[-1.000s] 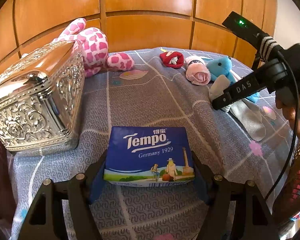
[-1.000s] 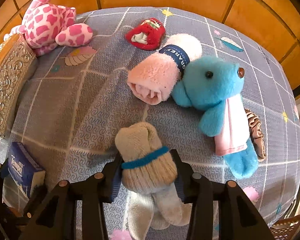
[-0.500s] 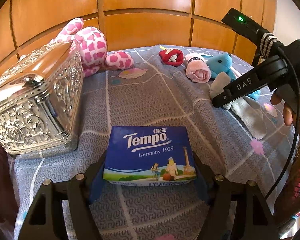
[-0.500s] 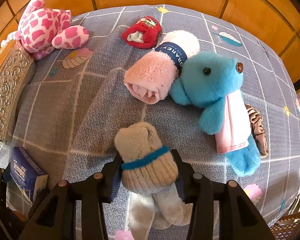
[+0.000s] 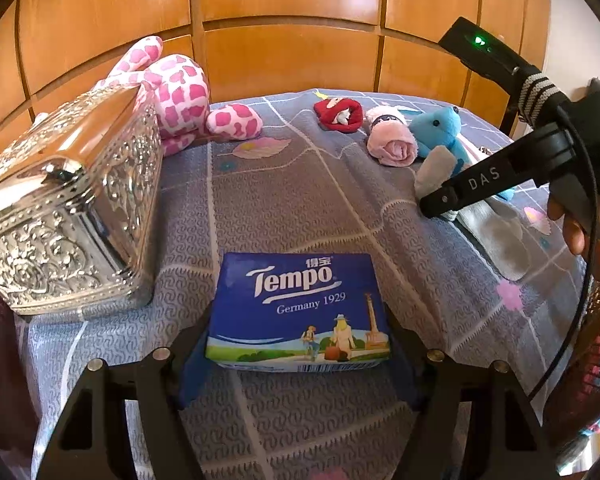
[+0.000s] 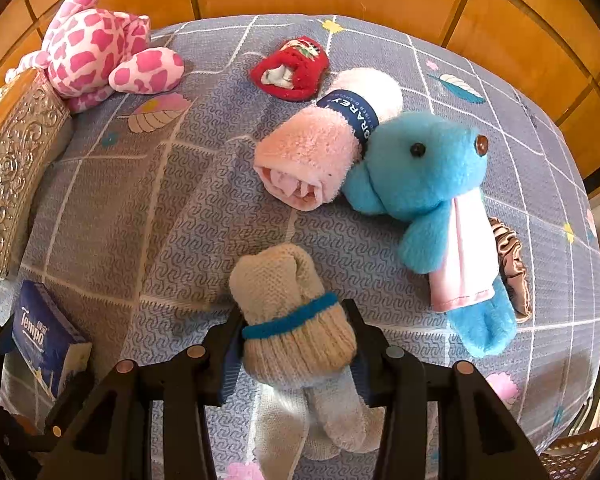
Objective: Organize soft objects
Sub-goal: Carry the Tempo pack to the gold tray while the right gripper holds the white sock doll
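On the grey-blue patterned cloth (image 6: 204, 216), two grips are seen at once. The left gripper (image 5: 298, 354) is clamped on the blue tissue pack (image 5: 300, 308), its pads pressed to the pack's two short sides near the front edge of the cloth. The right gripper (image 6: 296, 354) is pinched around the rolled beige socks (image 6: 296, 320), at the ribbed part just below the blue band, with the loose sock ends trailing toward the camera.

Risks, as judged:
- The tissue pack is soft-walled; a squeeze could buckle it, and it could slide out of the pads when lifted.
- The sock roll is held only at one end. The band could slip and the roll come undone, or the trailing ends could drag across the cloth.
- The silver embossed box (image 5: 64, 216) stands just beside the tissue pack; a swing to that side could strike it.
- The blue plush (image 6: 428, 184) and the pink rolled towel (image 6: 320, 148) lie near the socks, touching each other, and could be brushed.

Surface and room: the cloth is marked with a pale grid and leaf prints, slightly rumpled. A pink spotted plush (image 6: 96, 48) lies against the box's far end, a red sock bundle (image 6: 292, 68) near the far edge, a brown scrunchie (image 6: 512, 264) beside the blue plush. Orange wooden panelling (image 5: 292, 12) is seen behind.
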`<act>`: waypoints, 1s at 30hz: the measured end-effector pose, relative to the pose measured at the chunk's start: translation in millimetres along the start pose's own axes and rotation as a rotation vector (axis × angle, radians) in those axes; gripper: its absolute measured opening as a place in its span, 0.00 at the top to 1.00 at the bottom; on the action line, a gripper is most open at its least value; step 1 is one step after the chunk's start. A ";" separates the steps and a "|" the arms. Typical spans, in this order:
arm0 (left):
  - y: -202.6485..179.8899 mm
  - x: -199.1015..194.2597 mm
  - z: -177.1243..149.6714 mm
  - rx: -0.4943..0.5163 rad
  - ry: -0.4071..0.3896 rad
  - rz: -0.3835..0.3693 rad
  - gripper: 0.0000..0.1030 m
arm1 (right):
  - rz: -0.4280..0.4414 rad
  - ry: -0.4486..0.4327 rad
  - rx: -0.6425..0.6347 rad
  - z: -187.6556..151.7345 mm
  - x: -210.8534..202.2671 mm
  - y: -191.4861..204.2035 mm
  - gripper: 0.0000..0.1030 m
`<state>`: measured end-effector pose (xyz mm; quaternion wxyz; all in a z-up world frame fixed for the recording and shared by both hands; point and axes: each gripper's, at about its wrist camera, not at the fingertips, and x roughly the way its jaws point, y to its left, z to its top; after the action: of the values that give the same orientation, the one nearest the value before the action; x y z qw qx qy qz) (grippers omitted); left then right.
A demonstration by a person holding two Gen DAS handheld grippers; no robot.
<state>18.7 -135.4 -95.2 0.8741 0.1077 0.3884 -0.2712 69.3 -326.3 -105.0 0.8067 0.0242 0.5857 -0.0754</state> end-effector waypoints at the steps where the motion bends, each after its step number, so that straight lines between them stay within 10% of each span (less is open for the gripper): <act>1: 0.1 -0.9 -0.7 -0.002 0.001 -0.003 0.29 | 0.000 -0.001 -0.003 0.4 0.4 -0.8 0.56; 20: 68.5 -97.5 -6.4 -0.197 -0.070 0.013 0.29 | -0.007 -0.007 -0.019 2.9 -1.3 -0.3 0.56; 30: 212.1 -158.1 -36.3 -0.542 -0.082 0.304 0.29 | -0.015 -0.010 -0.025 2.8 -2.1 1.8 0.57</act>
<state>27.3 116.9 -7.8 0.9164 -0.0836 0.3903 -0.0281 71.6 -324.7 -102.2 0.8093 0.0096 0.5826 -0.0742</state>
